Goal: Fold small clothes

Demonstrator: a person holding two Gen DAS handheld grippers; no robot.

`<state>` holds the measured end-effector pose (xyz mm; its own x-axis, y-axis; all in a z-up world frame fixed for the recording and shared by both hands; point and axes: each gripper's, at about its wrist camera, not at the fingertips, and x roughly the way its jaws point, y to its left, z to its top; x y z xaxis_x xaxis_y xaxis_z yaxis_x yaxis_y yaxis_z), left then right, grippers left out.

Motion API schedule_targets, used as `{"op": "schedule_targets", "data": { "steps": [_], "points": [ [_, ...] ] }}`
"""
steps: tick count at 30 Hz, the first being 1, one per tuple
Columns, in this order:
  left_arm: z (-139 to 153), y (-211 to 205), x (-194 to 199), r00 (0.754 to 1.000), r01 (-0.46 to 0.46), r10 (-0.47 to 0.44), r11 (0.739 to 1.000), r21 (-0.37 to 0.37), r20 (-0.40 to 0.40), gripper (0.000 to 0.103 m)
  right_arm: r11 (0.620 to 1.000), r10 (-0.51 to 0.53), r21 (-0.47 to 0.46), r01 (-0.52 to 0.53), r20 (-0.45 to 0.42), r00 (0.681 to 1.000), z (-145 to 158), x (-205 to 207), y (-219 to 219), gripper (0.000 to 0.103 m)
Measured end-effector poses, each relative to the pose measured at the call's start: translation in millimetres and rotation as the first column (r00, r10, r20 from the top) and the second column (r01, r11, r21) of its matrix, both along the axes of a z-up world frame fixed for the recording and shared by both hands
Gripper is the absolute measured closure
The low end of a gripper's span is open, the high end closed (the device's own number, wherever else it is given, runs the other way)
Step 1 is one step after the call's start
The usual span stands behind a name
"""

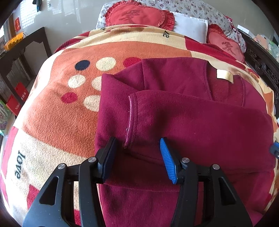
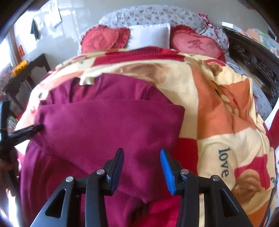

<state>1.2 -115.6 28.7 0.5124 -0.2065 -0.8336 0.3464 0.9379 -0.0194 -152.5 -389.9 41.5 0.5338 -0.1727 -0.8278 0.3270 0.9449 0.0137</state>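
A maroon fleece garment lies on a patterned blanket. One sleeve is folded across its body, and the sleeve's stitched cuff points toward me. A cream label shows at the neck. My left gripper is open just above the cuff end, which lies between the fingers without being pinched. In the right wrist view the same garment fills the middle. My right gripper is open over its near right part, with fabric below the pads and nothing clamped. The left gripper's black finger shows at the garment's left edge.
The blanket covers a bed. At its head are two red heart cushions and a white pillow. A dark wooden table stands to the left, and a dark carved bed frame runs along the right.
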Motion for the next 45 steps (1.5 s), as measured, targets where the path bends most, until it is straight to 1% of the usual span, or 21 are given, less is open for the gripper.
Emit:
{"op": "schedule_targets", "data": {
  "steps": [3, 6, 10, 11, 13, 14, 15, 16, 18, 20, 22, 25, 26, 27, 28, 30, 32, 36, 40, 43, 45],
  "points": [
    [-2.2, -0.3, 2.6, 1.0, 0.005, -0.005, 1.0, 0.002, -0.004, 0.05, 1.0, -0.013, 0.0, 0.013, -0.011, 1.0, -12.8, 7.4, -5.4, 0.061],
    [0.9, 3.1, 1.2, 1.0, 0.002, -0.002, 1.0, -0.011, -0.011, 0.05, 1.0, -0.017, 0.007, 0.017, -0.017, 1.0, -5.7, 3.4, -3.4, 0.06],
    [10.1, 13.3, -12.3, 1.0, 0.001, -0.002, 0.999, -0.044, -0.016, 0.05, 0.999, 0.025, 0.02, -0.025, -0.003, 1.0, 8.3, -15.3, 10.5, 0.058],
    [12.0, 15.9, -17.2, 1.0, 0.001, -0.001, 0.999, -0.051, -0.019, 0.05, 1.0, 0.03, 0.01, -0.03, -0.015, 0.999, 6.7, -19.2, 13.9, 0.054],
    [14.3, 18.7, -26.4, 1.0, 0.0, -0.001, 0.999, -0.053, -0.022, 0.05, 1.0, 0.022, -0.012, -0.023, -0.073, 0.997, -7.9, -19.8, 14.7, 0.054],
    [15.7, 19.6, -32.3, 1.0, 0.005, -0.006, 0.999, -0.05, -0.022, 0.05, 1.0, 0.017, 0.0, -0.017, -0.11, 0.994, -19.6, -16.8, 11.4, 0.054],
    [17.4, 19.9, -38.3, 1.0, 0.013, -0.015, 0.999, -0.046, -0.023, 0.05, 0.999, 0.007, 0.045, -0.002, -0.104, 0.995, -25.8, -16.6, 5.3, 0.054],
    [19.1, 20.9, -45.2, 0.999, 0.027, -0.028, 0.999, -0.045, -0.03, 0.05, 0.997, -0.011, 0.079, 0.018, -0.09, 0.996, -24.4, -19.5, 0.8, 0.054],
    [22.3, 26.2, -60.7, 0.997, 0.046, -0.049, 0.997, -0.055, -0.052, 0.05, 0.991, -0.026, 0.13, 0.034, -0.063, 0.998, -11.6, -27.9, -4.4, 0.054],
    [25.4, 34.4, -78.1, 0.996, 0.055, -0.059, 0.996, -0.063, -0.06, 0.05, 0.99, -0.014, 0.141, 0.017, -0.025, 1.0, 7.1, -41.8, -4.2, 0.054],
    [27.9, 44.9, -95.8, 0.995, 0.064, -0.069, 0.996, -0.068, -0.07, 0.05, 0.986, 0.014, 0.166, -0.015, 0.007, 1.0, 26.3, -62.2, -3.7, 0.053],
    [30.5, 66.4, -125.1, 0.992, 0.078, -0.086, 0.993, -0.089, -0.096, 0.05, 0.961, 0.08, 0.261, -0.086, 0.034, 0.996, 44.9, -98.1, -2.7, 0.052],
    [30.0, 72.4, -133.9, 0.99, 0.082, -0.091, 0.993, -0.091, -0.105, 0.05, 0.952, 0.107, 0.286, -0.111, 0.032, 0.994, 47.1, -110.3, -0.8, 0.047],
    [29.6, 78.1, -141.3, 0.989, 0.085, -0.095, 0.992, -0.088, -0.111, 0.05, 0.945, 0.136, 0.298, -0.137, 0.023, 0.99, 48.4, -123.8, 4.1, 0.039],
    [29.2, 85.3, -149.7, 0.988, 0.087, -0.096, 0.993, -0.083, -0.117, 0.05, 0.942, 0.158, 0.299, -0.154, 0.014, 0.987, 49.0, -134.7, 8.3, 0.037],
    [26.4, 100.0, -166.3, 0.986, 0.086, -0.096, 0.993, -0.077, -0.138, 0.05, 0.937, 0.195, 0.297, -0.186, 0.0, 0.981, 46.1, -158.8, 17.5, 0.037],
    [23.6, 112.5, -180.9, 0.981, 0.09, -0.101, 0.993, -0.072, -0.167, 0.05, 0.934, 0.201, 0.303, -0.191, -0.004, 0.98, 38.6, -181.7, 23.7, 0.037],
    [18.7, 136.6, -208.9, 0.972, 0.08, -0.096, 0.993, -0.084, -0.214, 0.05, 0.908, 0.193, 0.378, -0.18, 0.005, 0.981, 16.7, -215.7, 30.3, 0.037],
    [11.3, 148.9, -228.7, 0.955, 0.059, -0.097, 0.988, -0.141, -0.28, 0.05, 0.881, 0.206, 0.438, -0.178, -0.018, 0.978, -9.8, -235.6, 41.0, 0.037],
    [7.8, 146.8, -237.3, 0.947, 0.054, -0.107, 0.983, -0.177, -0.303, 0.05, 0.862, 0.21, 0.478, -0.169, -0.033, 0.977, -27.1, -241.7, 48.0, 0.037],
    [4.2, 141.9, -240.7, 0.939, 0.059, -0.123, 0.978, -0.202, -0.321, 0.05, 0.848, 0.211, 0.502, -0.171, -0.024, 0.977, -33.6, -243.9, 54.2, 0.037]
  ]
}}
